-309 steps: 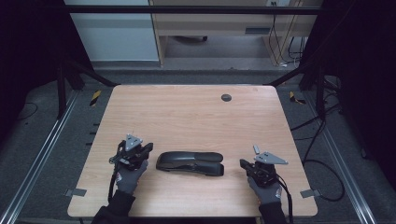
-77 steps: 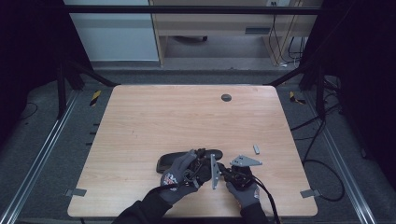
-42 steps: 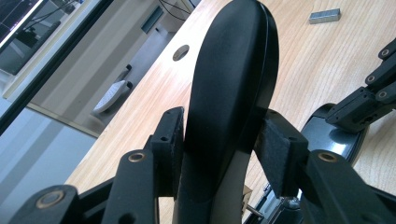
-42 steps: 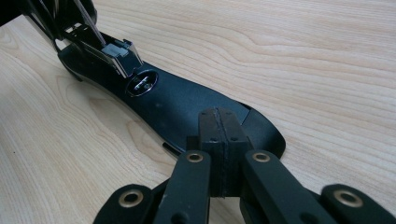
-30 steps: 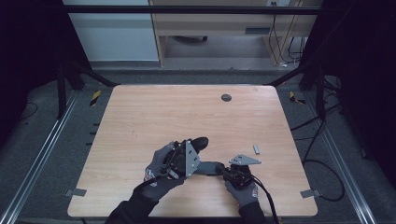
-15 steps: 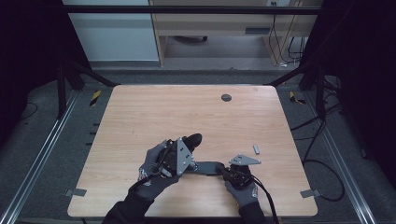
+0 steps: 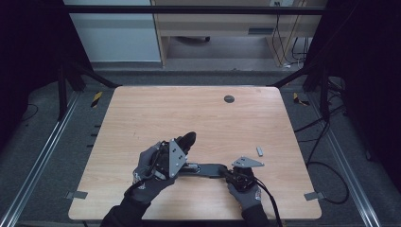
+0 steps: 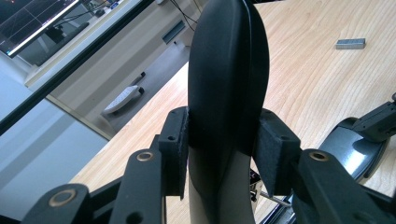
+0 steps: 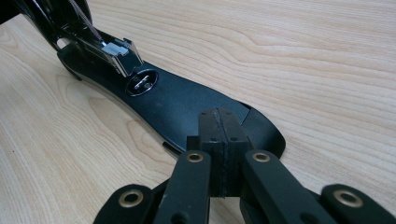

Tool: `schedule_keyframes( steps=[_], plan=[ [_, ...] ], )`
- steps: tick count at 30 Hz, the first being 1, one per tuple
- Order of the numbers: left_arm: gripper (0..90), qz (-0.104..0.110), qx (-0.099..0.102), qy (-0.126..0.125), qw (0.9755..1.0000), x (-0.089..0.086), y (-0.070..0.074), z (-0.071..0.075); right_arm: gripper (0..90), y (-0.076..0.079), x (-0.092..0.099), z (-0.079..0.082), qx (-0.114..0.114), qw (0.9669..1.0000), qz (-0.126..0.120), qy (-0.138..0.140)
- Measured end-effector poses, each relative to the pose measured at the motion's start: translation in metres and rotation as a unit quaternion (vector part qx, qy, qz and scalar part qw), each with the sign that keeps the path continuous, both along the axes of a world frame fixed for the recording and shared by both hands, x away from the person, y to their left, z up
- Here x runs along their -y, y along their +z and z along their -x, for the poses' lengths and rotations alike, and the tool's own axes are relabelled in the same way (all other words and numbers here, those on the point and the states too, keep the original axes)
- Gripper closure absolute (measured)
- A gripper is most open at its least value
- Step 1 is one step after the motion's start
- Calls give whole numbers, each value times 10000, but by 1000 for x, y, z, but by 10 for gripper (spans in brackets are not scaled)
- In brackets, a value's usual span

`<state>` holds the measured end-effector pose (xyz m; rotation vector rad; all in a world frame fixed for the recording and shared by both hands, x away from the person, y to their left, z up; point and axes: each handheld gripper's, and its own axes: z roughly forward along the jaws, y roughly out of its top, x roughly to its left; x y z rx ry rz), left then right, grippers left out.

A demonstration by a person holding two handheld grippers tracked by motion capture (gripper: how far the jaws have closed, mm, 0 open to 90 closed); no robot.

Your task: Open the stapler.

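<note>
the stapler lies near the table's [image 7: 142, 113] front edge, its top arm [image 8: 229, 70] swung up and clamped in the left gripper [image 8: 224, 154]; the right gripper [image 9: 219, 140], jaws together, pins the base [image 9: 187, 107]; the staple strip [image 7: 259, 151] looks yet to be loaded

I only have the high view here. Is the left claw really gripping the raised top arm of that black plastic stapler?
Observer: Yes. In the left gripper view, the left claw has both pads pressed against the sides of the black top arm. Its jaws have just been closing on it.
Operator: And the right claw?
Observer: The right claw is shut with nothing between its pads. Its tip rests on the front end of the flat black base.
Operator: Is the magazine exposed?
Observer: Yes. The silver metal staple channel stands lifted off the base.
</note>
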<state>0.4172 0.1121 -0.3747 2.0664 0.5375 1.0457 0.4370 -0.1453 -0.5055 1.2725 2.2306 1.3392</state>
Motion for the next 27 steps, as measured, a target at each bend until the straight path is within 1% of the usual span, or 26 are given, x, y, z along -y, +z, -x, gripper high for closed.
schedule_keyframes(
  steps=[7, 12, 18, 23, 27],
  plan=[
    [586, 357, -113, 69, 9993, -17, 5, 0, 900, 0, 0, 0, -6, 10000, -3, 8],
    [590, 559, -137, 121, 9983, -26, 6, 0, 900, 0, 0, 0, -19, 10000, -12, 9],
    [594, 720, -137, 180, 9971, -33, 6, 1, 900, 0, 0, 0, -28, 10000, -19, 15],
    [597, 802, -128, 213, 9965, -37, 6, 2, 900, 0, 0, 0, -24, 10000, -20, 23],
    [598, 905, -169, 245, 9954, -42, 7, 2, 900, 0, 0, 0, -28, 10000, -23, 23]
  ],
)
